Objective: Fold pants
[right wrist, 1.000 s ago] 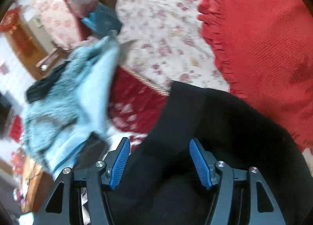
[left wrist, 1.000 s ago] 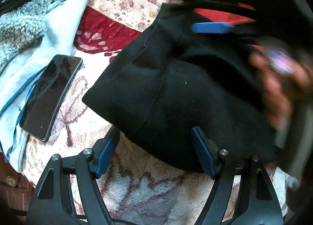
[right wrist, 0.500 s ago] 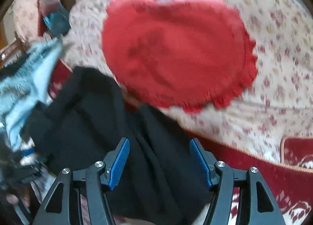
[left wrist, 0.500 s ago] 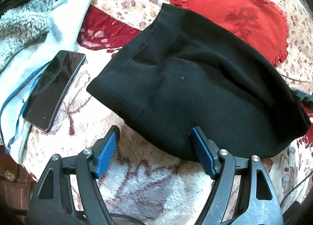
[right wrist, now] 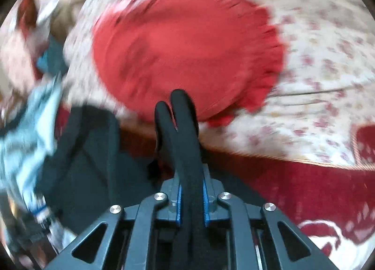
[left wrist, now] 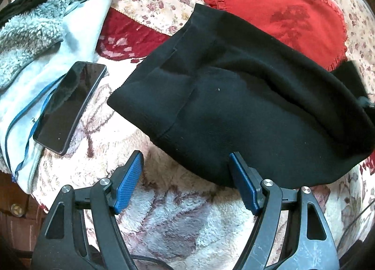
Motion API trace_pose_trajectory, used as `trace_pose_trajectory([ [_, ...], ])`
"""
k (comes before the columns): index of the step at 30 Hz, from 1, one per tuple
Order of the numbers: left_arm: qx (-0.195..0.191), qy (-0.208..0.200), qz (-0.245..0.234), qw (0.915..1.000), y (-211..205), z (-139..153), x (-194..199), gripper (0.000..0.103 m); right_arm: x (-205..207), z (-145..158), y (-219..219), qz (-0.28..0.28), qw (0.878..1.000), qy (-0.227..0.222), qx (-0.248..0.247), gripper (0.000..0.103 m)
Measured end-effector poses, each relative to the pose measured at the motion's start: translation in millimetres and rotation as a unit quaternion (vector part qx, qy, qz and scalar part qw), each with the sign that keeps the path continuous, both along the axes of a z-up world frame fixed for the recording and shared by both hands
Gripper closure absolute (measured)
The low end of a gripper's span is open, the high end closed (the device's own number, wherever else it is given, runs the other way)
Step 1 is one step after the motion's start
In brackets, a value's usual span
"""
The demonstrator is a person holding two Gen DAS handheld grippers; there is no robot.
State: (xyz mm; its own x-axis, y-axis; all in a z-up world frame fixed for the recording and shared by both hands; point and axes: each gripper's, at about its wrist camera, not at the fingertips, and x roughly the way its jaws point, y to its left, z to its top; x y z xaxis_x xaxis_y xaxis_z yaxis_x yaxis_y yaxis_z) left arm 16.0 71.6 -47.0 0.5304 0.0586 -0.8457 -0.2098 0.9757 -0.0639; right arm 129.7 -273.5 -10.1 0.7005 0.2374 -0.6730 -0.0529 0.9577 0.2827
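Note:
The black pants [left wrist: 234, 106] lie folded in a bundle on the fleecy blanket, filling the middle of the left wrist view. My left gripper [left wrist: 187, 183] is open and empty, hovering just in front of the pants' near edge. My right gripper [right wrist: 191, 202] is shut on a fold of the black pants [right wrist: 180, 129], which sticks up between its blue pads. The right wrist view is blurred by motion.
A black phone [left wrist: 68, 106] lies on a light blue fleece garment [left wrist: 42, 42] to the left. A red frilled cushion [left wrist: 281, 12] lies behind the pants on a floral sheet [left wrist: 152, 0]; it also shows in the right wrist view [right wrist: 187, 47].
My right gripper swung from the pants' left end to the right end and closed on a fold of the fabric. My left gripper stayed open and still.

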Motion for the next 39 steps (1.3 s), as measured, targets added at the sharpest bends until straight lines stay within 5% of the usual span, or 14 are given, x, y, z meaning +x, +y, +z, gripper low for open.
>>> trace_pose_trajectory([
  [4,-0.005,0.006,0.001,1.0000,0.7,-5.3,0.8,0.028,-38.3,4.8,-59.4,-0.135,0.989,-0.027,0.050,0.091],
  [6,-0.012,0.008,0.003,0.9999,2.6,-5.1,0.1,0.028,-46.2,-7.6,-79.6,-0.162,0.985,0.010,0.058,0.087],
  [9,-0.018,0.005,0.002,0.9998,6.1,-1.4,-6.2,0.028,-61.8,-24.6,-95.2,-0.155,0.981,0.047,0.106,0.080],
  [16,-0.101,-0.007,0.045,0.9939,41.8,9.6,-27.0,0.028,-110.6,-48.2,-102.9,-0.117,0.987,0.064,0.094,0.067],
  [22,-0.094,0.002,0.065,0.9935,49.2,2.7,-18.2,0.028,-121.1,-39.6,-86.6,-0.067,0.994,0.049,0.077,0.067],
  [26,-0.097,0.009,0.064,0.9932,46.2,-6.0,-5.0,0.028,-92.4,-33.2,-48.9,0.014,0.996,0.061,0.061,0.067],
  [35,-0.090,0.008,0.053,0.9946,39.8,-4.3,15.6,0.028,37.3,-51.5,-20.8,0.000,0.997,0.076,-0.029,0.067],
  [39,-0.092,0.009,0.046,0.9946,37.2,-4.9,22.9,0.027,64.0,-49.2,-33.3,-0.002,0.997,0.081,0.012,0.067],
])
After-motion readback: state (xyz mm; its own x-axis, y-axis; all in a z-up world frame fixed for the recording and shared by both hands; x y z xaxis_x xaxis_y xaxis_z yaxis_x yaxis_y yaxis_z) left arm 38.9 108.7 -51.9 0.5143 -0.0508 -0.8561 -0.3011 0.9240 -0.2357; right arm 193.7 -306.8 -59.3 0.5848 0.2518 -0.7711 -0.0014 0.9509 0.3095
